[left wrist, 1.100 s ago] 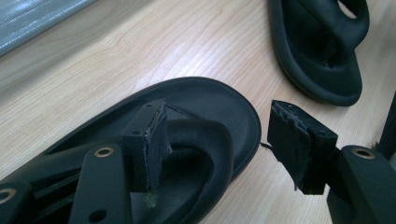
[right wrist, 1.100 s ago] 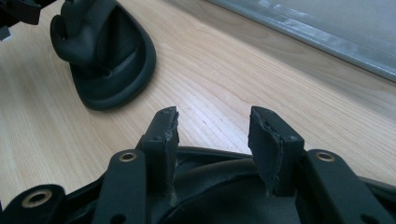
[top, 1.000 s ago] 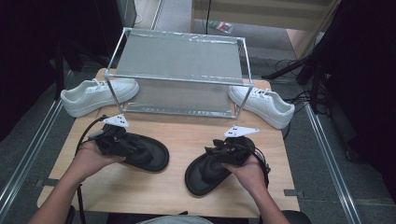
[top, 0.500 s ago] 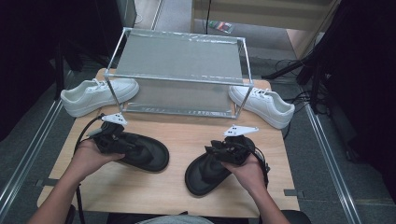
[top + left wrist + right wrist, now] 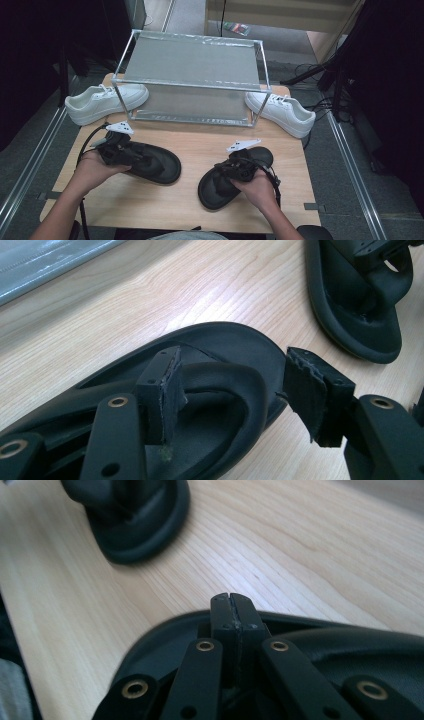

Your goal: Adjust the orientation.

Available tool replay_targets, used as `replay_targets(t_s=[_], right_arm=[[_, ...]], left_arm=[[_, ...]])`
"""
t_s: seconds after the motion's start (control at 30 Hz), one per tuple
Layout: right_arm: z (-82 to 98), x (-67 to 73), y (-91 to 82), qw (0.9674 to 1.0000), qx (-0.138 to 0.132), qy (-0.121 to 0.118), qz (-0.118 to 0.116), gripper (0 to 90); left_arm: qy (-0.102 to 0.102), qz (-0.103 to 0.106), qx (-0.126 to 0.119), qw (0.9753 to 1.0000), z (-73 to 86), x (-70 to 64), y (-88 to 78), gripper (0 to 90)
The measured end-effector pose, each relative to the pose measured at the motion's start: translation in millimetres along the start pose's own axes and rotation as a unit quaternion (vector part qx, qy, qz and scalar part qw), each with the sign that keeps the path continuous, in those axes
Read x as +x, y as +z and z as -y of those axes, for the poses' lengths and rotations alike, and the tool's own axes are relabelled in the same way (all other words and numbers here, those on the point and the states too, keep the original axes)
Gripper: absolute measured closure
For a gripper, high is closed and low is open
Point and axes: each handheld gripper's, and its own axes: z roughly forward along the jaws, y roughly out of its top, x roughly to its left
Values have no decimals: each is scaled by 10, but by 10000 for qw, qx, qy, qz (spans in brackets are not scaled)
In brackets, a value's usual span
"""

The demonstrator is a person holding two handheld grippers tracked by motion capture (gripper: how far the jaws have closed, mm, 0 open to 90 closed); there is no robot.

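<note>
While the wooden table (image 5: 190, 145) takes up the middle of the high view, its far half is occupied by a metal-framed rack (image 5: 192, 75) with a grey shelf surface. One white sneaker (image 5: 102, 102) is seen at the rack's left end and another white sneaker (image 5: 282, 112) at its right end, both resting on the table. Nearer the person, two black sandals are laid on the bare wood, well apart from each other. The left sandal (image 5: 150, 162) is placed at the left gripper (image 5: 132, 152), held by the left hand (image 5: 95, 170). In the left gripper view, the jaws are seen spread wide, having just been opening: one pad is set inside the sandal against its strap (image 5: 220, 382), the other stands clear beyond the sole's outer edge, so the sandal is straddled and not pinched. The right sandal (image 5: 225, 182) lies under the right gripper (image 5: 237, 170), gripped by the right hand (image 5: 257, 187). In the right gripper view its jaws are shown pressed together, having just been closing, pad against pad above the sandal's rim (image 5: 165, 625); whether any strap is caught between them cannot be told.
</note>
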Motion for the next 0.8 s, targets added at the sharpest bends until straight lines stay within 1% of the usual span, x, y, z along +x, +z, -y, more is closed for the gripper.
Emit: replay_targets(t_s=[0.03, 0.1, 0.13, 0.2, 0.27, 0.4, 0.43, 0.57, 0.63, 0.67, 0.73, 0.77, 0.8], right_arm=[[9, -12, 11, 10000, 33, 17, 13, 900], [22, -39, 1, 9999, 2, 113, -84, 900], [28, -45, -3, 9999, 12, 111, -73, 900], [45, -64, -27, 10000, 49, 72, 7, 900], [66, -107, -67, 9998, 66, 183, 43, 900], [132, -220, -173, 9994, 87, 295, 141, 900], [149, -249, -200, 9993, 87, 315, 161, 900], [208, -355, -296, 9986, 87, 471, 228, 900], [219, -396, -334, 9980, 124, 546, 282, 900], [222, -413, -345, 9980, 136, 542, 280, 900], [221, -421, -360, 9977, 153, 555, 351, 900], [213, -413, -363, 9975, 160, 574, 367, 900], [202, -399, -360, 9978, 137, 545, 353, 900]], left_arm=[[-40, 3, -8, 10000, 4, 7, 3, 409], [-63, -5, 23, 10000, 12, 23, 8, 404], [-55, 3, 39, 10000, 16, 31, 11, 402], [-59, -16, 63, 10000, 21, 36, 20, 399], [-49, -18, 99, 9999, 24, 37, 28, 394], [-12, 8, 147, 9999, 28, 38, 40, 392], [25, -4, 164, 9999, 28, 37, 44, 392], [51, -49, 179, 9998, 38, 36, 32, 393], [31, -150, 198, 9997, 50, 51, 15, 411], [12, -175, 193, 9997, 55, 62, 3, 420], [30, -205, 189, 9996, 64, 82, -28, 468], [8, -214, 190, 9996, 68, 92, -45, 499], [-37, -199, 221, 9996, 71, 103, -60, 538]])
